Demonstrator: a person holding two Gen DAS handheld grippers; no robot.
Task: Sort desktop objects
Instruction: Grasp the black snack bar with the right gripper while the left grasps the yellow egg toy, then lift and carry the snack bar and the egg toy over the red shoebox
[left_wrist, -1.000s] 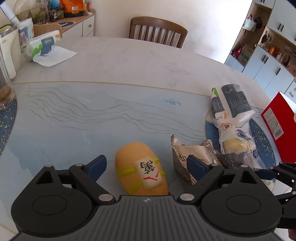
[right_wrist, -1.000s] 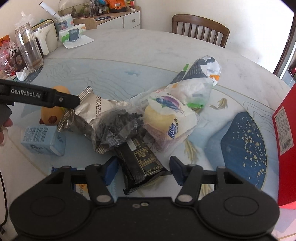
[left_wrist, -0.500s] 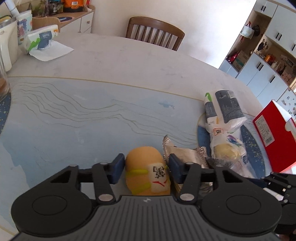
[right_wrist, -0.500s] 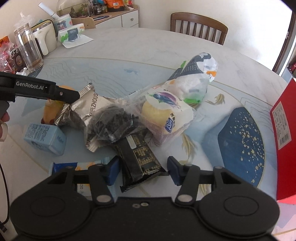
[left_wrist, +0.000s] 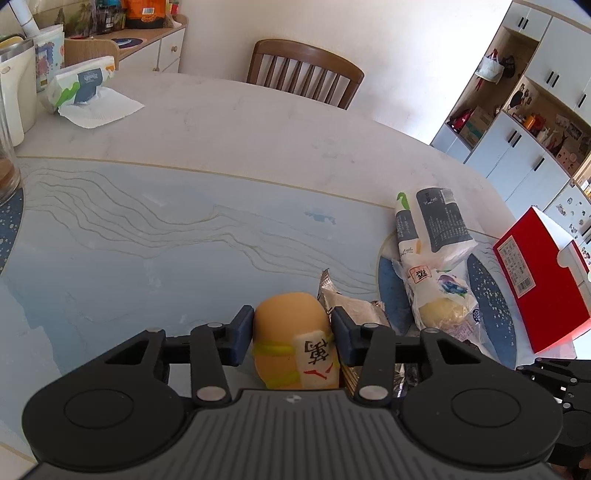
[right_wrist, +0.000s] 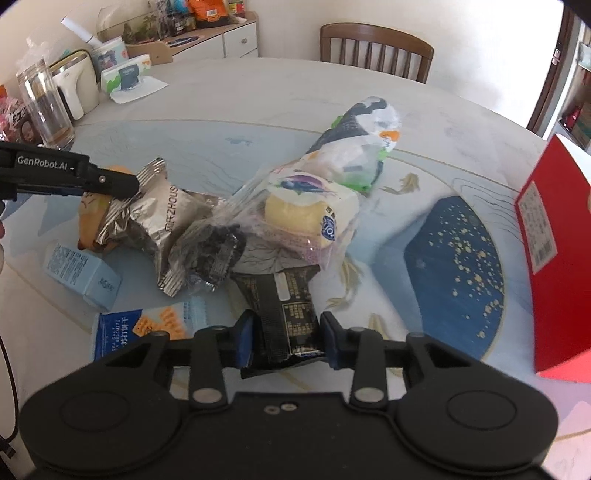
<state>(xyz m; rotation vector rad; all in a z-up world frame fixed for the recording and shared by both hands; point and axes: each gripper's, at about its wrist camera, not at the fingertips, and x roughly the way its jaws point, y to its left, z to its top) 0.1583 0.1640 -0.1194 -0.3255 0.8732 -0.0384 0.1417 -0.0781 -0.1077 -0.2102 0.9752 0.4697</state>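
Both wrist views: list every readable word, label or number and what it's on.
"GenRobot.AI": side of the left gripper.
"ZHOUS", partly cut off: silver foil packet.
One black Chinese character: tag on the orange toy.
Red box label, black packet, blue carton, biscuit packet: unreadable.

Open worktop (left_wrist: 229, 155) is seen ahead of the left claw (left_wrist: 291, 334). The right side is blocked by piled snack bags (right_wrist: 303, 206) and a red box (right_wrist: 554, 266).

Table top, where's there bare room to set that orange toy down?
Bare: the pale blue stretch of the table ahead of the left claw, toward the tissue pack and chair. Crowded: right of the orange toy, around the silver packet and bagged bun.
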